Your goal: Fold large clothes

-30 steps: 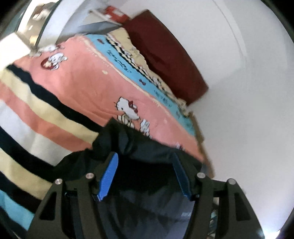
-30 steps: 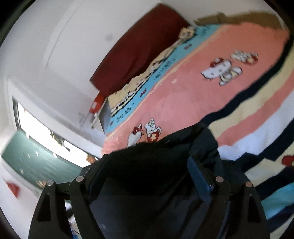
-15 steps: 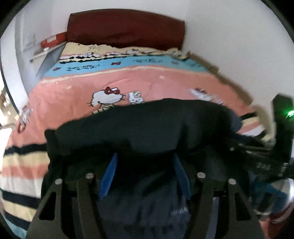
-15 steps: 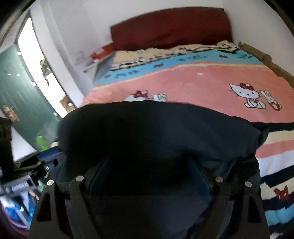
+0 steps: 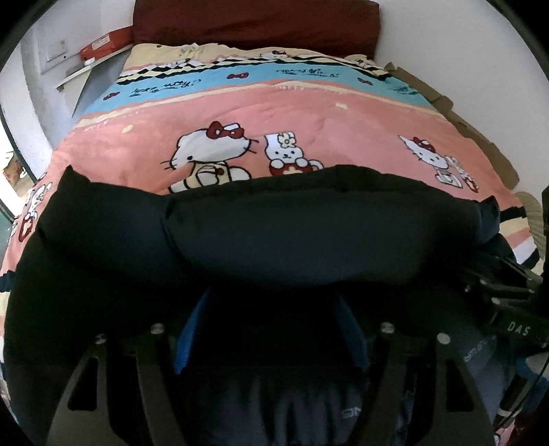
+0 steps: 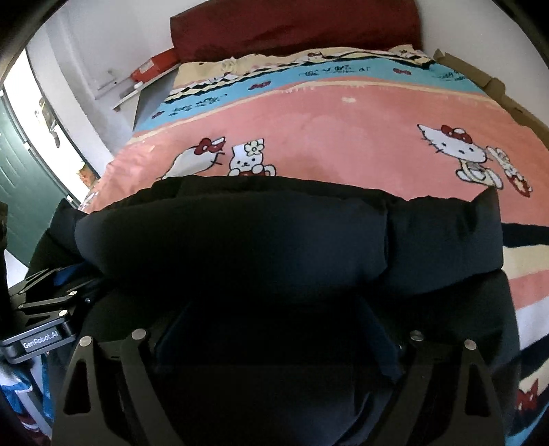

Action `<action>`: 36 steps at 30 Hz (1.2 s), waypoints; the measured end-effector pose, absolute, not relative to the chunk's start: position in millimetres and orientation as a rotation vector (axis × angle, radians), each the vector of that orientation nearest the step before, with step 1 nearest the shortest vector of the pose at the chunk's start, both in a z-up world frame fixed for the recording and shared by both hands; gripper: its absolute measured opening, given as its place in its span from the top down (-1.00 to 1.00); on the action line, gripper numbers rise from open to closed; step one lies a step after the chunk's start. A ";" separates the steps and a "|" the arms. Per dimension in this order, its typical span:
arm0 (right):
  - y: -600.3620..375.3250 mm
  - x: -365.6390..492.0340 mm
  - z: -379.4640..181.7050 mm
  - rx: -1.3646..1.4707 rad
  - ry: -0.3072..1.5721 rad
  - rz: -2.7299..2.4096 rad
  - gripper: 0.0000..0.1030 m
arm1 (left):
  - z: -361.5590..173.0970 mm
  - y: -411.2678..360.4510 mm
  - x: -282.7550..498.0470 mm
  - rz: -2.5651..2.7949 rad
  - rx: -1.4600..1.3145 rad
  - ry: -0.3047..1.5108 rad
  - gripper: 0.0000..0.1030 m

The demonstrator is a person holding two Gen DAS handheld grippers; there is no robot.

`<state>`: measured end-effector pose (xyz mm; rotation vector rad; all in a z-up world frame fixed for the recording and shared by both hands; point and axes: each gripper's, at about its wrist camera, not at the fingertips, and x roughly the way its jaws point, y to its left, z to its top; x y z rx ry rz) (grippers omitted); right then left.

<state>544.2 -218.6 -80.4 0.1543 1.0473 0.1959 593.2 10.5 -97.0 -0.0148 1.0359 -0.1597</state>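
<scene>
Across the room lies the bed (image 5: 308,113), its pink cartoon-cat cover (image 6: 343,137) reaching up to a blue band and a dark red headboard (image 5: 257,20) against the white wall. On a ledge at the bed's left sits a red box (image 5: 103,43); nothing shows of what is in it. Over the near part of the cover a big black padded jacket (image 5: 291,233) is bunched up, its thick rolled edge running straight across both views and hiding the bed's foot. The left gripper (image 5: 271,329) is buried in that dark cloth: its blue fingers (image 5: 187,336) stand fairly wide apart with jacket filling the gap, though I cannot tell whether they actually pinch it. The right gripper (image 6: 274,336) sits the same way, its fingers (image 6: 384,339) spread with black fabric between and over them, the hold likewise unclear. Each gripper's black frame shows at the edge of the other's view.
</scene>
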 end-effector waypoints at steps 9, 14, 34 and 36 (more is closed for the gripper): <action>-219.0 551.1 -76.4 0.149 1.109 0.213 -0.74 | -87.6 20.7 596.5 -0.161 0.006 1.088 -0.37; -253.3 535.9 -70.9 0.170 1.095 0.215 -0.76 | -85.0 76.0 588.4 -0.042 0.022 1.081 -0.37; -292.2 489.4 -65.1 0.151 1.088 0.132 -0.84 | -77.6 140.4 532.0 -0.036 -0.130 1.051 -0.58; -298.4 482.9 -70.8 0.165 1.091 0.142 -0.84 | -91.8 152.0 530.3 -0.009 -0.131 1.082 -0.59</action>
